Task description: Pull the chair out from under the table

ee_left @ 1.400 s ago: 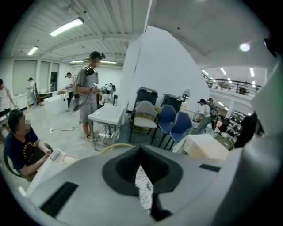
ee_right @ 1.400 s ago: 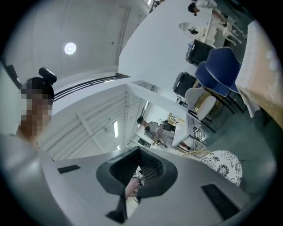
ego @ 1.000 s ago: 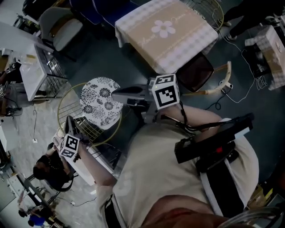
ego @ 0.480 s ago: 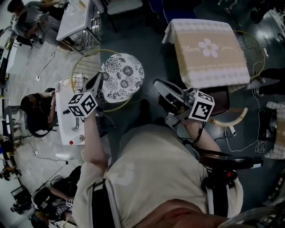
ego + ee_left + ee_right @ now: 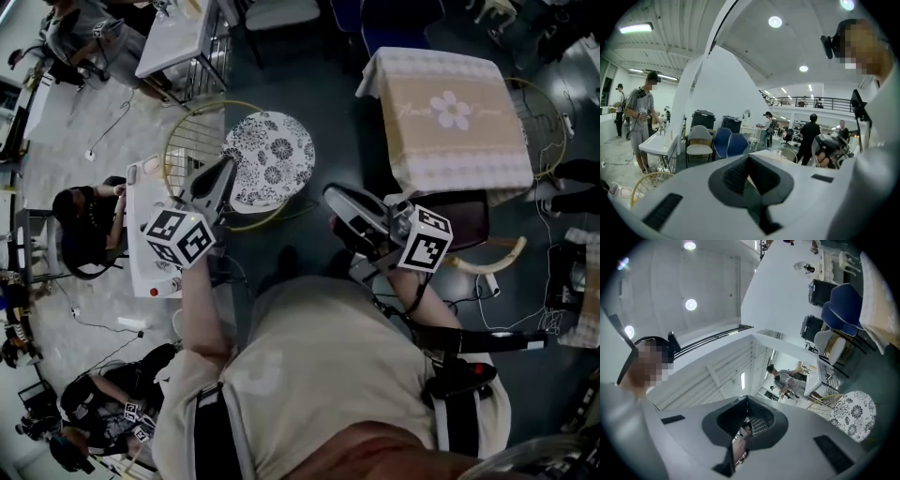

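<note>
The table [image 5: 450,112] wears a beige cloth with a white flower. A chair with a dark brown seat [image 5: 469,217] and a curved pale wooden back [image 5: 489,260] is tucked partly under its near edge. My right gripper [image 5: 331,195] is shut and empty, hanging left of that chair and apart from it, with its marker cube in front of the seat. My left gripper [image 5: 225,169] is also shut and empty, its tip over the rim of a wire chair with a patterned round cushion [image 5: 270,159]. The left gripper view shows shut jaws pointing across the hall; the right gripper view shows shut jaws angled upward.
A white side table [image 5: 155,220] stands at the left with people around it. Blue chairs [image 5: 843,305] and a grey chair [image 5: 699,143] stand beyond the table. A wire chair [image 5: 542,112] sits at the table's right. Cables [image 5: 487,286] lie on the floor.
My left gripper has risen from the lower left to the patterned cushion chair. My right gripper has shifted a little toward the tucked chair. The head view has swung round.
</note>
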Tool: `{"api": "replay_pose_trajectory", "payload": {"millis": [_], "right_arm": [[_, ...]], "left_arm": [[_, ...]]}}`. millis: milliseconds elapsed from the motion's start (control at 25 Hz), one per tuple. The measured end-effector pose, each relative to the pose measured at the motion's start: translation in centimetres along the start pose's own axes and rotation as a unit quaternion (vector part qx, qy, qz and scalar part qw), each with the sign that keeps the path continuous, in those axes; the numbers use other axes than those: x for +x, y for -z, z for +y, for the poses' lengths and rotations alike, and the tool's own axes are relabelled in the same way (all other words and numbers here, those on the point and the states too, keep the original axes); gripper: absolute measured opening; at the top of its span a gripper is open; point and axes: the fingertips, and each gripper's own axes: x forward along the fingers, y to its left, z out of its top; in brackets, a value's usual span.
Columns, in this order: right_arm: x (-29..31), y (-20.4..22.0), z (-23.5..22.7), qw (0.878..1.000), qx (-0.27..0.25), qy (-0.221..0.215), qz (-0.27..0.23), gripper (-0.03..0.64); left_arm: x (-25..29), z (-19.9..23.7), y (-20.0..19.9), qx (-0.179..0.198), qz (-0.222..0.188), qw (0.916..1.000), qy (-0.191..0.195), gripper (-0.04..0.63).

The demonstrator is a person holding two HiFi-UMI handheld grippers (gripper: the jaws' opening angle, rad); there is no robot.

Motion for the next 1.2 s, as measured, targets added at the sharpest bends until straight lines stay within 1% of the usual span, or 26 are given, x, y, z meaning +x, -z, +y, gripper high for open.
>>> {"api": "replay_pose_trajectory", "payload": {"millis": [160, 280, 400, 520, 560, 720, 800, 880, 960, 1000, 1120, 1200], "right_arm": [[0.9, 0.6, 0.6, 1.0, -0.003, 0.013, -0.02, 0.009], [2.6, 1.9, 1.1, 0.999, 0.002, 0.017, -0.029, 0.009], [4.4, 3.4, 1.7, 0.999, 0.001, 0.023, -0.03, 0.01], [5.8, 4.7, 2.3, 0.999, -0.011, 0.036, -0.028, 0.009], [6.2, 5.1, 2.3, 0.999, -0.015, 0.041, -0.028, 0.009], [7.2, 6.6, 2.2, 0.997, -0.023, 0.062, -0.031, 0.009], [7.5, 7.1, 2.4, 0.996, -0.026, 0.071, -0.038, 0.009], [7.7, 7.3, 2.7, 0.995, -0.032, 0.08, -0.046, 0.009], [7.9, 7.5, 2.8, 0.994, -0.041, 0.09, -0.052, 0.009], [8.0, 7.6, 2.8, 0.993, -0.046, 0.095, -0.054, 0.009], [8.2, 8.2, 3.0, 0.991, -0.056, 0.107, -0.059, 0.01], [8.2, 8.4, 3.2, 0.99, -0.057, 0.111, -0.064, 0.01]], "left_arm": [[0.1, -1.3, -1.2, 0.039, -0.006, 0.9983, 0.043, 0.006], [-0.7, -2.3, -2.0, 0.054, -0.011, 0.9951, 0.082, 0.007], [-2.0, -3.2, -2.6, 0.067, -0.015, 0.9899, 0.124, 0.007], [-3.1, -2.9, -3.4, 0.089, -0.015, 0.9856, 0.143, 0.006], [-3.5, -2.7, -3.7, 0.089, -0.018, 0.9847, 0.149, 0.007], [-4.9, -2.9, -4.2, 0.062, -0.029, 0.9786, 0.194, 0.008], [-5.3, -3.2, -3.7, 0.073, -0.02, 0.9754, 0.207, 0.006], [-5.4, -3.3, -3.3, 0.101, -0.006, 0.9719, 0.212, 0.006], [-5.4, -3.1, -3.2, 0.124, -0.002, 0.9687, 0.215, 0.006], [-5.6, -2.9, -3.2, 0.129, -0.003, 0.9677, 0.217, 0.006], [-6.0, -2.6, -2.9, 0.121, -0.001, 0.9653, 0.231, 0.006], [-6.3, -2.8, -2.6, 0.123, 0.004, 0.9627, 0.241, 0.007]]}}
